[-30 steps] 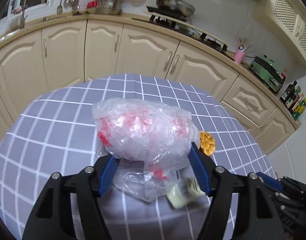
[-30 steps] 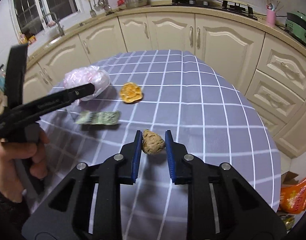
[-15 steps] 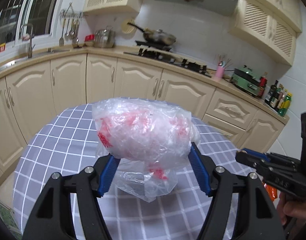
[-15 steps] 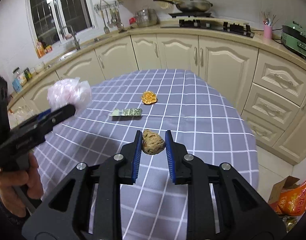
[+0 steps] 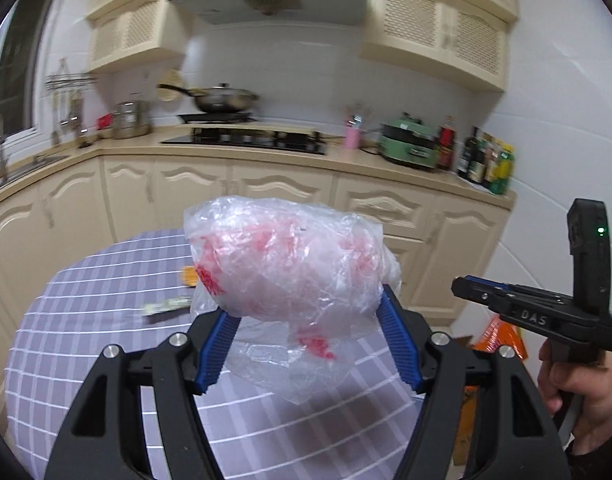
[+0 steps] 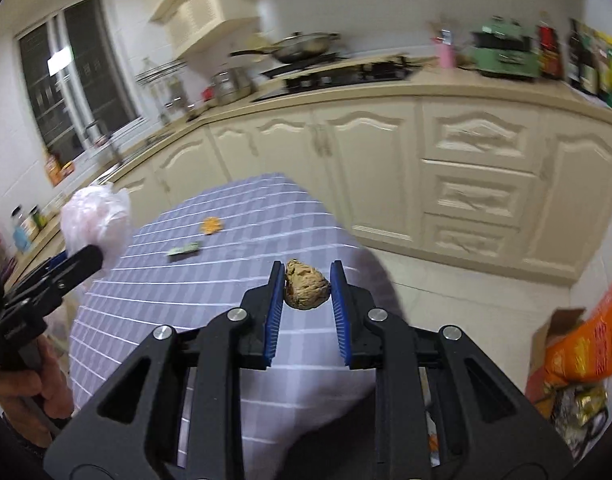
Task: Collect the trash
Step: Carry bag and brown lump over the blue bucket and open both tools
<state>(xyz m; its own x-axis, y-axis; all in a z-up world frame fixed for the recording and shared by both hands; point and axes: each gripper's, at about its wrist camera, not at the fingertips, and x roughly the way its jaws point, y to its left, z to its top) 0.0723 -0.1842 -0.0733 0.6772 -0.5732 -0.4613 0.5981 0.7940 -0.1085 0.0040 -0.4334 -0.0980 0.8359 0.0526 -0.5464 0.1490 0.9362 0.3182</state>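
Both grippers have lifted off the bench (image 6: 225, 280): left gripper (image 5: 310, 344) clamps the crumpled plastic bag (image 5: 289, 264) at frame centre, right gripper (image 6: 308, 308) pinches the brown wad (image 6: 306, 290). Orange scrap (image 6: 211, 225) and wrapper (image 6: 183, 249) remain uncollected.

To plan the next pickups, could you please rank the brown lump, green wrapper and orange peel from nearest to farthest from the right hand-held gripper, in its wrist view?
1. Brown lump: between its jaws.
2. Green wrapper: on the table, left.
3. Orange peel: just beyond the wrapper.
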